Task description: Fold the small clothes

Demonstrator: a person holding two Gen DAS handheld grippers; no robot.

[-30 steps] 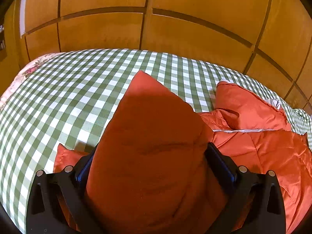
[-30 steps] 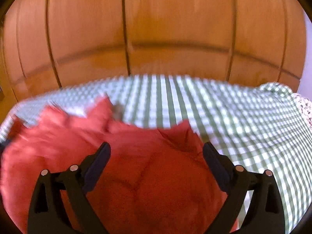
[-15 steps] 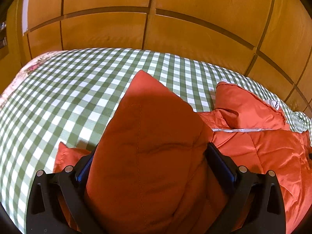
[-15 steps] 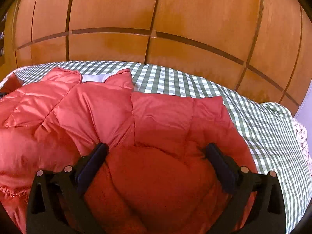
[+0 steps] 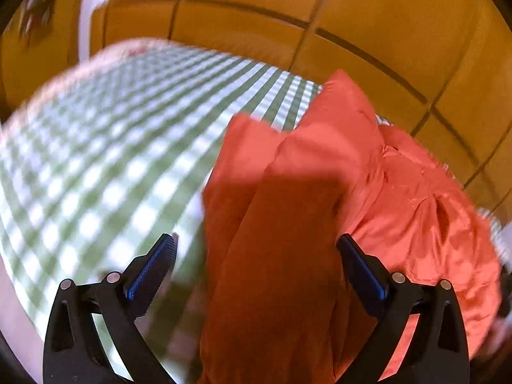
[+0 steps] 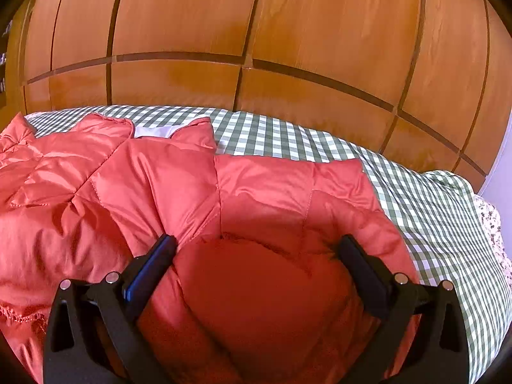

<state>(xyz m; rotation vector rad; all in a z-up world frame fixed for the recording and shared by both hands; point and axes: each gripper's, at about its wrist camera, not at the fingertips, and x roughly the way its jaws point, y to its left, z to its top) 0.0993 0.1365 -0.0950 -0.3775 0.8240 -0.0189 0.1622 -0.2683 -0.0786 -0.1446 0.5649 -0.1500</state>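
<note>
across the green checked bedspread, under wood panels filling twelve o'clock, an orange puffer jacket lies spread, collar toward eleven o'clock in the right wrist view. its sleeve rises in the left wrist view from six o'clock toward one (that frame is blurred, so detail is poor). the left gripper has its fingers wide apart, sleeve fabric between them but not visibly pinched. the right gripper is likewise spread, straddling a bunched edge of the jacket without clamping it. judging by this, the sleeve fold is in hand; next would call for closing on fabric and laying it flat inward over the body.
</note>
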